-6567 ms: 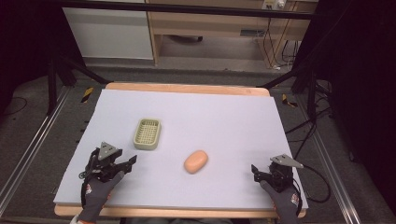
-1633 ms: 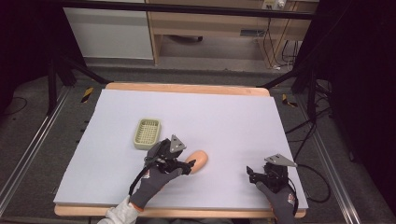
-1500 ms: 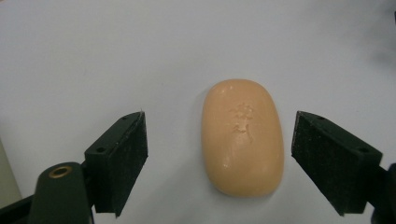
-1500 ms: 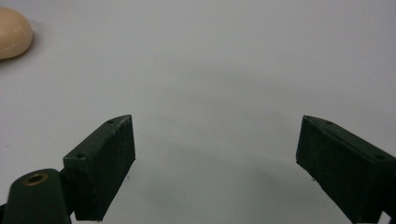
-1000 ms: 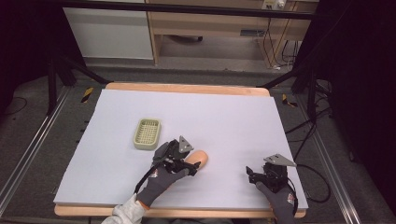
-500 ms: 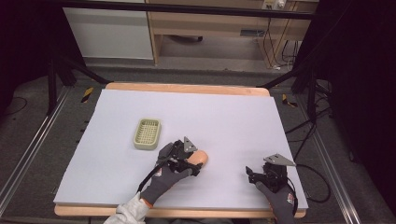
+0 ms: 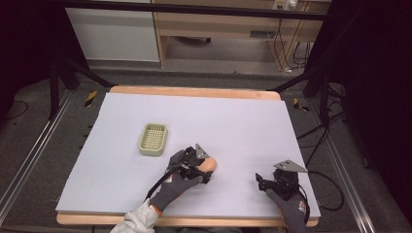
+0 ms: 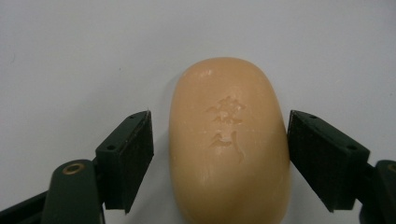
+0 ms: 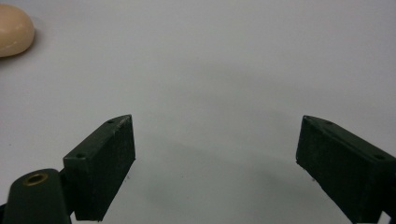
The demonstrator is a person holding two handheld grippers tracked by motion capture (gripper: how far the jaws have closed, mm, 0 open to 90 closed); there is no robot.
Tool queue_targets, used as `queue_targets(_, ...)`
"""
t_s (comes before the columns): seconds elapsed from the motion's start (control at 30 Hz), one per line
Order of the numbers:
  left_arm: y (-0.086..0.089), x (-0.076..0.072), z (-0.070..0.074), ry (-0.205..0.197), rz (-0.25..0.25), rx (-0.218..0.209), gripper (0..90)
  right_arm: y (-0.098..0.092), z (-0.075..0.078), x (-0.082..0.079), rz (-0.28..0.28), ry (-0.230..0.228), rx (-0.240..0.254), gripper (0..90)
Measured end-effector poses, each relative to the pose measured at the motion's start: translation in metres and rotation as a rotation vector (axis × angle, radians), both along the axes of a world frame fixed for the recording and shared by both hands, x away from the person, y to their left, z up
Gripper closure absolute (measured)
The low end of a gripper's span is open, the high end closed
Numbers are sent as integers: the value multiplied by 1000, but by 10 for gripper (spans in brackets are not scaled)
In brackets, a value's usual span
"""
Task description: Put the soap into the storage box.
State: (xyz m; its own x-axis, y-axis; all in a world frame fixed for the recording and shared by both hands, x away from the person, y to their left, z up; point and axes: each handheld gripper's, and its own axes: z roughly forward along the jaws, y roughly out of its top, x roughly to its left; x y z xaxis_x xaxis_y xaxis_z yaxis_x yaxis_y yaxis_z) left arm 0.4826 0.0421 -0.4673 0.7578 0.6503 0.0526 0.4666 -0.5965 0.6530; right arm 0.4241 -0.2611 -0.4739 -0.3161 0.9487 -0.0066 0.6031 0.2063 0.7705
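Observation:
An orange oval bar of soap [image 8: 229,140] with a stamped mark lies on the pale table sheet [image 7: 233,121]. My left gripper [image 8: 219,158] straddles it and its jaws have just been closing. The right pad [image 8: 322,163] sits at the soap's edge, while a thin gap separates the left pad [image 8: 128,163] from it. In the high view the left gripper [image 7: 201,167] covers most of the soap [image 7: 210,165] near the table's middle front. My right gripper [image 9: 215,154] stands open over bare sheet, with the soap [image 9: 14,30] far off at its upper left.
A pale green slotted basket [image 7: 153,138] stands to the left of and behind the soap. The right gripper [image 7: 265,180] rests near the front right corner. The wooden table edge [image 7: 194,91] runs along the back, with dark floor and rails around it.
My left hand travelled from the front left of the table to the soap and settled over it. Over the last second it crept slightly rightward. The right hand kept still.

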Motion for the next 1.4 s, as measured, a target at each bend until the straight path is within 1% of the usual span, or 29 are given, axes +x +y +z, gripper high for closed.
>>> queue_targets(0.1, -1, 1, -2, 4, -2, 13, 237, 0, 0, 0, 0, 1, -1, 121)
queue_targets(0.2, -2, 1, -4, 9, 2, 12, 248, 0, 0, 0, 0, 1, 1, 121)
queue_targets(0.27, -3, 1, -5, 14, 0, 21, 258, 0, 0, 0, 0, 1, -1, 120)
queue_targets(0.4, -3, 2, -5, 24, -7, 8, 307, 0, 0, 0, 0, 0, -1, 121)
queue_targets(0.5, -3, 2, -5, 28, -6, 8, 310, 0, 0, 0, 1, 2, -1, 120)
queue_targets(0.63, -3, 3, -4, 37, -7, 21, 311, 0, 0, 0, 1, 3, 0, 120)
queue_targets(0.87, -4, 2, -3, 38, -10, 28, 314, 0, 0, 0, 2, 3, 0, 121)
queue_targets(0.93, -4, 2, -3, 37, -8, 24, 314, 0, 0, 0, 1, 3, 1, 121)
queue_targets(1.03, -3, 2, -2, 42, -18, 27, 315, 0, 0, 0, 0, 3, 1, 120)
queue_targets(1.27, -1, -1, 3, 32, -18, 9, 315, 0, 0, 0, 0, 1, 0, 120)
queue_targets(1.3, 0, -2, 7, 28, -26, 12, 316, 0, 0, 0, 0, 1, 0, 120)
queue_targets(1.33, 0, -3, 9, 24, -22, 2, 316, 0, 0, 0, 0, 0, -2, 120)
queue_targets(1.4, 2, -3, 12, 21, -26, -2, 316, 0, 0, 0, -3, -2, -4, 121)
